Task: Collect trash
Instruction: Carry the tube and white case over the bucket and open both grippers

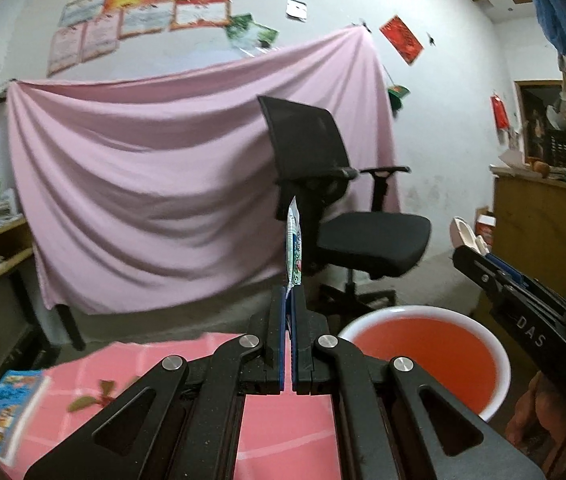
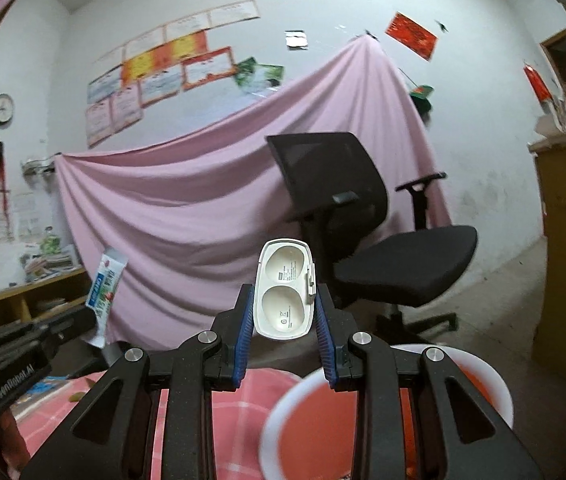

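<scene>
Blue-padded left gripper (image 1: 288,300) is pinched tight on a flat wrapper (image 1: 294,248), held upright; right gripper (image 2: 283,312) clamps a white plastic case (image 2: 285,288) by its sides — both pieces of trash lifted off the pink-clothed counter (image 1: 283,432). Red bucket (image 1: 423,352) w/ white rim sits just below & right, probably the drop spot.
</scene>
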Demonstrator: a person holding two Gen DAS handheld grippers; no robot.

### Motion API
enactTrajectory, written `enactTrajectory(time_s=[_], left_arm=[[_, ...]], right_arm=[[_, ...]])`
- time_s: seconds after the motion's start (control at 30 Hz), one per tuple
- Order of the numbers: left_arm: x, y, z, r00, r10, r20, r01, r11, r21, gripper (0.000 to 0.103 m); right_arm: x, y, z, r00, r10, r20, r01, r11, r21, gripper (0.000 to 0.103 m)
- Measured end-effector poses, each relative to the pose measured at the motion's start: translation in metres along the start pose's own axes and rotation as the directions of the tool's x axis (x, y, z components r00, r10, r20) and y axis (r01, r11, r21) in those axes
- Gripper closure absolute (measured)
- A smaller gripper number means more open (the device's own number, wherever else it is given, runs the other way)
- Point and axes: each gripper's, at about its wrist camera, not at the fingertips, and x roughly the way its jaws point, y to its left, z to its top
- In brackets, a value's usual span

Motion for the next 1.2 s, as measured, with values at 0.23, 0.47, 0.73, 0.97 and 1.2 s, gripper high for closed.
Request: enactTrajectory(time_s=[0.23, 0.47, 0.73, 0.97, 1.2], left_arm=[[0.039, -0.032, -0.007, 0.991, -0.102, -0.092, 0.100, 0.995, -0.027, 0.103], [0.069, -0.051, -0.010, 0.963, -0.182, -0.197, 0.172, 0.983, -0.065, 0.103], [0.087, -0.063, -0.015, 0.920, -0.254, -0.297, 0.235, 0.967, -0.099, 0.103], [0.087, -0.060, -0.021, 0.901, -0.279, -0.333, 0.245, 0.959, -0.142, 0.102], [0.087, -0.053, -0.022, 0.896, -0.292, -0.333, 0.243, 0.953, -0.181, 0.085]], right_arm=[[0.011, -0.029, -0.008, 0.994, -0.054, -0.094, 0.058, 0.997, 0.048, 0.076], [0.021, -0.048, -0.017, 0.980, -0.081, -0.181, 0.096, 0.992, 0.080, 0.076], [0.029, -0.061, -0.025, 0.963, -0.096, -0.252, 0.125, 0.987, 0.100, 0.076], [0.032, -0.069, -0.030, 0.950, -0.115, -0.292, 0.152, 0.982, 0.108, 0.075], [0.031, -0.070, -0.029, 0.951, -0.115, -0.288, 0.153, 0.982, 0.110, 0.073]])
